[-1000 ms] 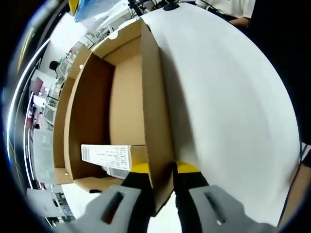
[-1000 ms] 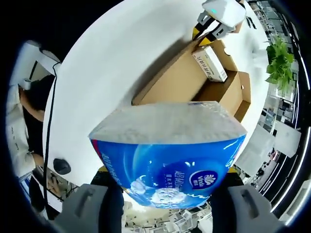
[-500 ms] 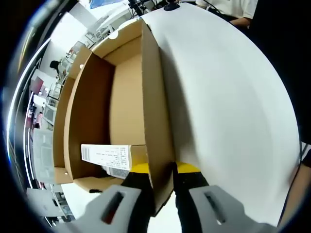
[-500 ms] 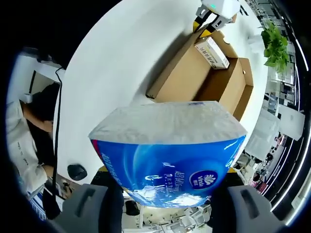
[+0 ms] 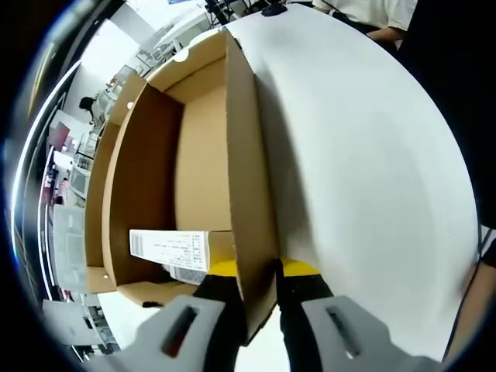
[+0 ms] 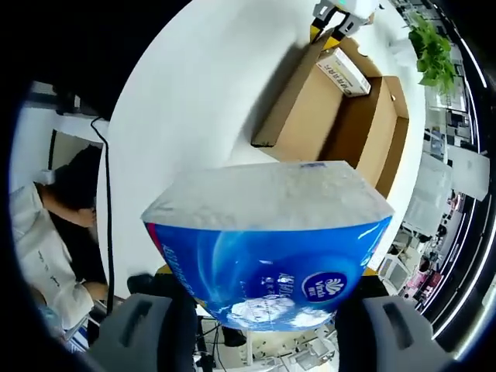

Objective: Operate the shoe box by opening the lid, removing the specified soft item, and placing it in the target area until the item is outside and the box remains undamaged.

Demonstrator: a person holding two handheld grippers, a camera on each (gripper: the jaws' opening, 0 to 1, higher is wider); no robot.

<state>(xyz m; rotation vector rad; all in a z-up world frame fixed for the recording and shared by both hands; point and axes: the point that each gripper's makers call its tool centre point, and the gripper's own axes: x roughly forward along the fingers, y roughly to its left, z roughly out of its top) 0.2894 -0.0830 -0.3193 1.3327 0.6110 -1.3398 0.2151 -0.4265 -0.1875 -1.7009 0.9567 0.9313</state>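
The open cardboard shoe box (image 5: 201, 163) lies on a white table (image 5: 364, 178); a white labelled carton (image 5: 169, 249) rests inside at its near end. My left gripper (image 5: 260, 287) is shut on the box's side wall (image 5: 246, 194), one yellow-tipped jaw inside and one outside. In the right gripper view, my right gripper (image 6: 260, 310) is shut on a blue and white soft tissue pack (image 6: 267, 240), held above the table, away from the box (image 6: 333, 116). The left gripper (image 6: 341, 12) appears at that box's far end.
The box's lid (image 6: 391, 132) hangs open on the far side. A person in a white top sits at the table's edge (image 6: 39, 232), beside a black cable (image 6: 105, 194). A green plant (image 6: 430, 50) and shelving stand beyond the table.
The right gripper has carried the tissue pack further from the box, which now looks smaller and higher in its view. The left gripper view is unchanged.
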